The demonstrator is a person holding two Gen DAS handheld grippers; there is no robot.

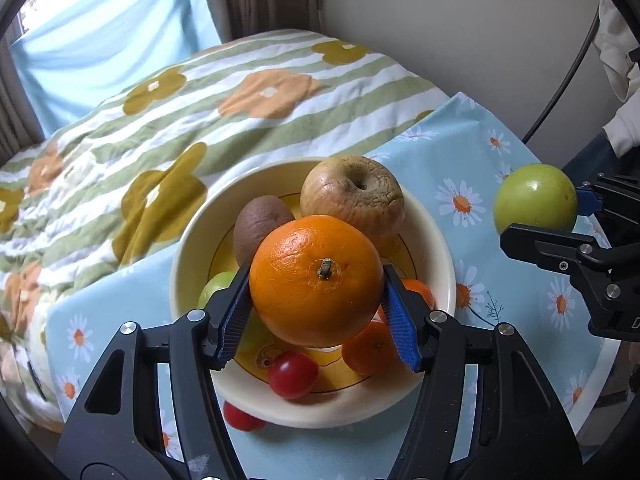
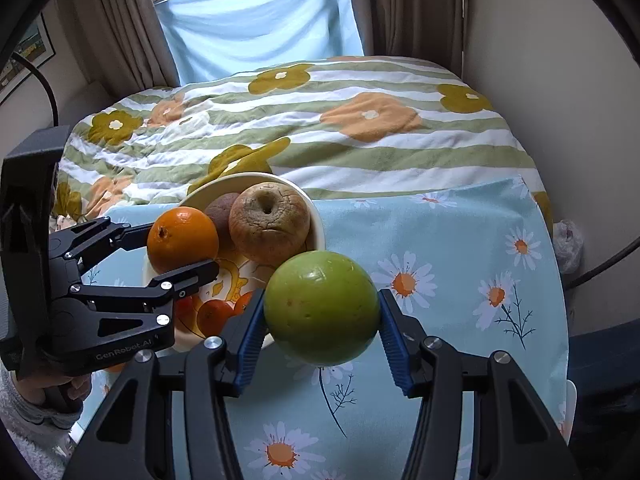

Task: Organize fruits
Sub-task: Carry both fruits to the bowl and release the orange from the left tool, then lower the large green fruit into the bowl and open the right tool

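My left gripper (image 1: 316,280) is shut on a large orange (image 1: 316,280) and holds it above a cream bowl (image 1: 440,252). The bowl holds a wrinkled tan apple (image 1: 352,196), a brown kiwi (image 1: 260,224), a green fruit (image 1: 218,284), small oranges (image 1: 370,348) and a red tomato (image 1: 293,374). My right gripper (image 2: 322,308) is shut on a green apple (image 2: 322,308) and holds it over the cloth, just right of the bowl (image 2: 318,220). In the right wrist view the orange (image 2: 182,240) and left gripper (image 2: 182,246) show at the left.
A second red tomato (image 1: 242,418) lies on the blue daisy tablecloth (image 1: 460,152) beside the bowl's near rim. A striped flowered quilt (image 1: 200,128) covers the bed behind the table. A wall (image 1: 460,28) and a black cable (image 1: 560,92) are at the right.
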